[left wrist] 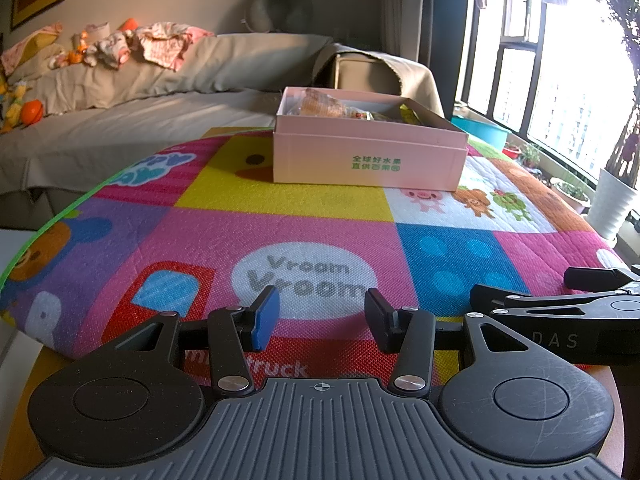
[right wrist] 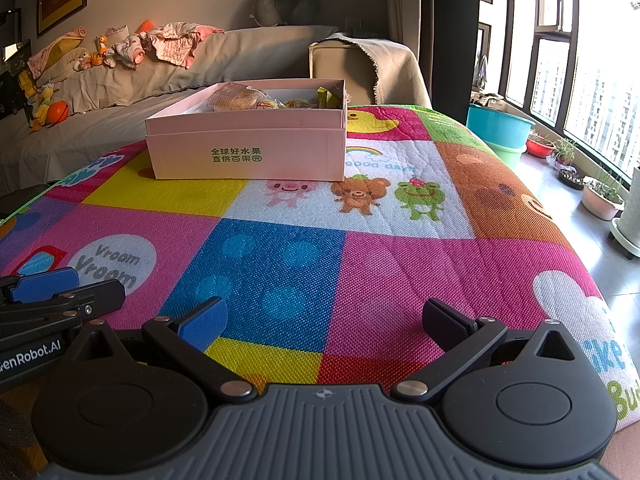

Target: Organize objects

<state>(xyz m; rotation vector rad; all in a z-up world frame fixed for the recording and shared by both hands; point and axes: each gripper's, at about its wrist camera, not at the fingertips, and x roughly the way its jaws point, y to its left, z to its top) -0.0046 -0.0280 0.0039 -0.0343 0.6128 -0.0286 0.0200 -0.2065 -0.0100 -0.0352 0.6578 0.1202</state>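
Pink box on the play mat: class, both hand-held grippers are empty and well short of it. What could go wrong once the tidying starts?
1. The pink box is already piled up to its rim with wrapped snacks; reaching in could spill some onto the colourful mat.
2. The left hand-held gripper and right hand-held gripper sit close side by side, so they might collide when both reach forward.
3. The mat looks soft; pushing the box could wrinkle it.

Home living rm, sofa, kids' play mat, houseplants

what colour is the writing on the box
Green, on the pink box; clearest in the right wrist view.
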